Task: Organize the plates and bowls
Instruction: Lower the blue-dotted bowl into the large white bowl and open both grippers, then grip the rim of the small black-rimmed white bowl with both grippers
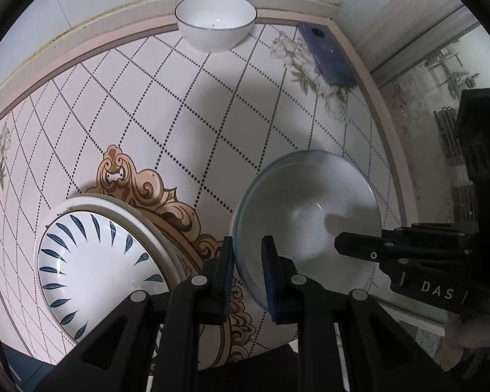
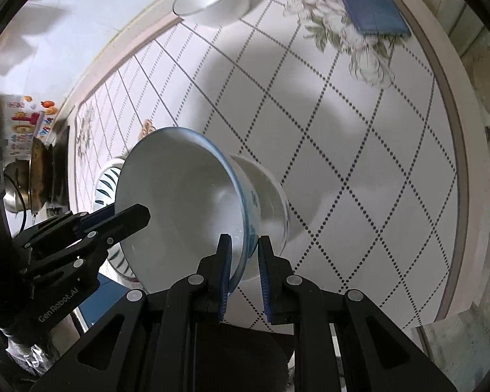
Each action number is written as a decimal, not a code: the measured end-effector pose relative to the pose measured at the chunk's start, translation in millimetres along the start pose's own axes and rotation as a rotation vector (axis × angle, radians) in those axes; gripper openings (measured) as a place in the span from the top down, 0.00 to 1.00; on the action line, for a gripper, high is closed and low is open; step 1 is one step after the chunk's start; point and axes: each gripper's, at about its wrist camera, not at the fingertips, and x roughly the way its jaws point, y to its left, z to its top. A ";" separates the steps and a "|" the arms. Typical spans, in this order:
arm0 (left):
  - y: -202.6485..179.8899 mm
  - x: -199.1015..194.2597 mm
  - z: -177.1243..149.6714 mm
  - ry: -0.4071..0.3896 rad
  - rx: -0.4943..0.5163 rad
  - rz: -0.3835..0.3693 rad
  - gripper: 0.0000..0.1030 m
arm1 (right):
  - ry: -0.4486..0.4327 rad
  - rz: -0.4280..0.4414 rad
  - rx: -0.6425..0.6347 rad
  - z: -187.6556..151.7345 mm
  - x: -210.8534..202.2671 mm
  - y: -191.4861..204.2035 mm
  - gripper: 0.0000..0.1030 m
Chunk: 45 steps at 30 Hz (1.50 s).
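A white bowl with a blue rim (image 1: 307, 215) hangs tilted above the patterned table, held from two sides. My left gripper (image 1: 247, 248) is shut on its near rim, and my right gripper (image 1: 343, 245) reaches in from the right, shut on the opposite rim. In the right wrist view the same bowl (image 2: 179, 196) sits between the right gripper (image 2: 244, 248) and the left gripper (image 2: 134, 214). A plate with blue leaf marks (image 1: 98, 261) lies on the table to the left. A plain white bowl (image 1: 215, 23) stands at the far edge.
A blue phone (image 1: 326, 55) lies near the table's far right corner. The table rim (image 2: 454, 124) curves along the right, with floor beyond it. A brass pot (image 2: 36, 176) and a colourful package (image 2: 26, 124) stand off the table's left side.
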 end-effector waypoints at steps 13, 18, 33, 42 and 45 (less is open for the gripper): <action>-2.1 19.1 -1.8 0.022 0.020 0.043 0.86 | 0.044 -0.024 0.002 -0.6 23.8 -5.3 0.83; -2.7 23.3 -2.0 0.030 0.024 0.058 0.86 | 0.044 -0.033 -0.005 3.3 25.7 -1.3 0.83; -2.9 34.3 -3.1 0.056 0.002 0.081 0.86 | 0.075 -0.070 -0.046 7.6 24.3 5.2 0.79; 7.3 3.3 6.0 0.019 -0.034 0.033 0.85 | 0.083 -0.021 -0.031 13.2 0.5 -0.8 0.78; 25.9 -24.4 31.0 -0.043 -0.098 0.003 0.84 | 0.022 0.024 -0.022 30.0 -27.7 -2.1 0.69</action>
